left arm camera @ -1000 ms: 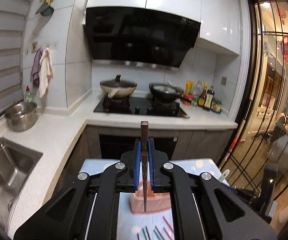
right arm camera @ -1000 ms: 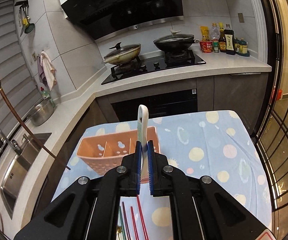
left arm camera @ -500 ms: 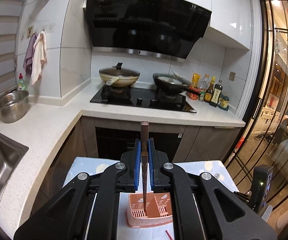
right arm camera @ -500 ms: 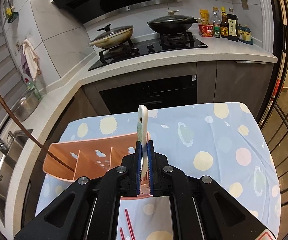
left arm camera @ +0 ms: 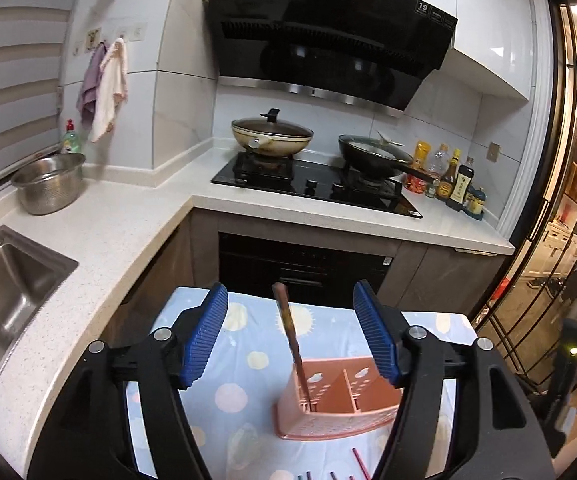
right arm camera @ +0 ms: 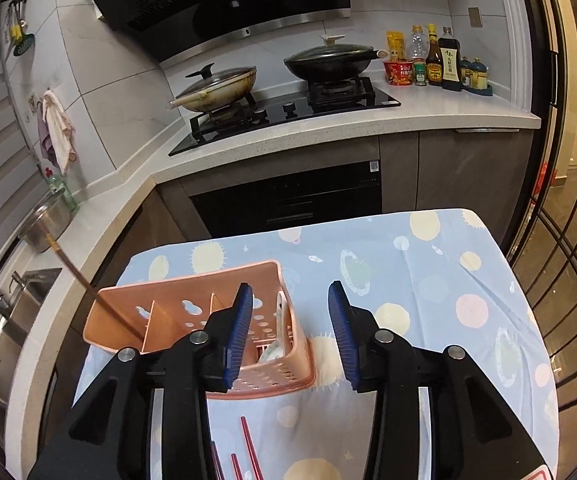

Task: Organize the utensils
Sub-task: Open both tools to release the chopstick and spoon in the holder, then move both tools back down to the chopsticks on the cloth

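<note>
On the desk, cloth-covered: pink utensil caddy (right arm camera: 192, 320) with divided compartments, standing on the spotted blue tablecloth (right arm camera: 408, 280).
Change, left tool (left arm camera: 290, 344): released; a second ago it was clamped on the brown chopstick (left arm camera: 290, 336), which now leans free in the caddy's end compartment.
Change, right tool (right arm camera: 290, 328): released likewise; the white ceramic spoon (right arm camera: 278, 320) it gripped half a second ago now stands in the compartment at the opposite end.
Meaning for task: two utensils appear delivered and sorted into separate slots; both tools are free for the next pick.
Remaining stock: red chopsticks (right arm camera: 248, 448) and darker sticks lie loose on the cloth, near the caddy's front, not yet sorted.
Legible writing: "19" on a sticker at the range hood (left arm camera: 328, 40) corner; a small logo on the hood front, too small to read; Chinese characters on a dark sauce bottle (right arm camera: 450, 60), not decipherable.
</note>
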Action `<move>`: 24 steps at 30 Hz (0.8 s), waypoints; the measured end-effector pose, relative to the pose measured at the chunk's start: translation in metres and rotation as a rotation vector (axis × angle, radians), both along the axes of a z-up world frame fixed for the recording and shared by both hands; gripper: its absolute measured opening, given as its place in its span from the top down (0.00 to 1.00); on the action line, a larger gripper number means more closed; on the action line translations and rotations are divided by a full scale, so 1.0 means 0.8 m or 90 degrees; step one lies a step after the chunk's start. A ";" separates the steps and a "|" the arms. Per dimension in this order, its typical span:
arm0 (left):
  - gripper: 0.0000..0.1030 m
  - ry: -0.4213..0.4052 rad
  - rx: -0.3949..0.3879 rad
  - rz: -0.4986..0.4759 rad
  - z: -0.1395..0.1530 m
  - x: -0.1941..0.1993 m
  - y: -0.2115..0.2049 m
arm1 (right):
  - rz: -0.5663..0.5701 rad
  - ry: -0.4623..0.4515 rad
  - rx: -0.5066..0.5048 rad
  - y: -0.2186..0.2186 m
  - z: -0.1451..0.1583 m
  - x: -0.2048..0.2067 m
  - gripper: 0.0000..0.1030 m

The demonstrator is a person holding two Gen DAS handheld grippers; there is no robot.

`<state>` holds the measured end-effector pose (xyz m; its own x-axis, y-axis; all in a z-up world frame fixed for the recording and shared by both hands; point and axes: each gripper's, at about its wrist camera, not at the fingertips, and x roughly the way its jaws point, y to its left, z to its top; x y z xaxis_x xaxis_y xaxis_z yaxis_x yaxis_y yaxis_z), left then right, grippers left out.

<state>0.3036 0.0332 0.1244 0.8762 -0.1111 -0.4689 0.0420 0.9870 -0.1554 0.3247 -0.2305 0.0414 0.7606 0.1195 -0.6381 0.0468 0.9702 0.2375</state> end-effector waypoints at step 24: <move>0.30 0.177 0.022 -0.059 -0.129 -0.211 0.019 | 0.015 0.041 -0.022 -0.009 -0.037 -0.263 0.49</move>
